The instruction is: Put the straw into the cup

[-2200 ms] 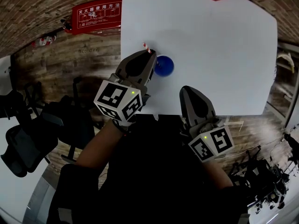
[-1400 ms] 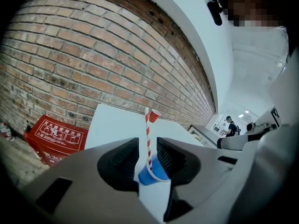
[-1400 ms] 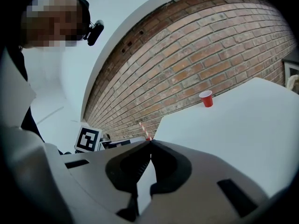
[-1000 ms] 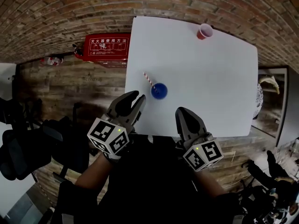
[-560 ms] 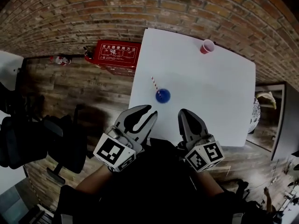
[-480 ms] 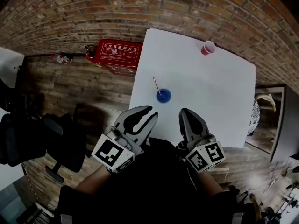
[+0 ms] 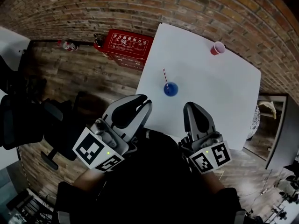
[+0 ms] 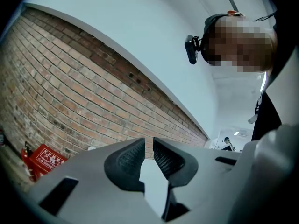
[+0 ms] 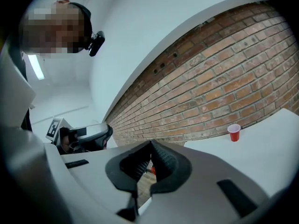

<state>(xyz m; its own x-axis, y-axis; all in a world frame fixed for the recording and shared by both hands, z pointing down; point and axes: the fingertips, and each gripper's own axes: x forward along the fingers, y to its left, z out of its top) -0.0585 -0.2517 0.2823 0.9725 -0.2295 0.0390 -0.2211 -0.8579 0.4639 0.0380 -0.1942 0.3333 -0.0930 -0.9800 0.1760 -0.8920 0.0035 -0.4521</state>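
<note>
In the head view a blue cup (image 7: 171, 89) stands on the white table (image 7: 219, 97) near its left front edge. A red-and-white striped straw (image 7: 165, 75) stands in it, leaning back and left. My left gripper (image 7: 144, 99) is drawn back off the table's front edge, its jaws slightly apart and empty (image 8: 148, 141). My right gripper (image 7: 193, 104) hangs beside it, also short of the table, shut on nothing (image 9: 150, 144). Neither gripper view shows the blue cup or straw.
A red cup (image 7: 217, 48) sits at the table's far edge by the brick wall, also the red cup (image 9: 234, 132) in the right gripper view. A red fire-equipment box (image 7: 127, 42) stands on the floor left of the table. Black office chairs (image 7: 23, 120) crowd the left.
My left gripper, which was at the straw over the blue cup, has let go and pulled back. Both grippers now sit off the table, and the view has backed away.
</note>
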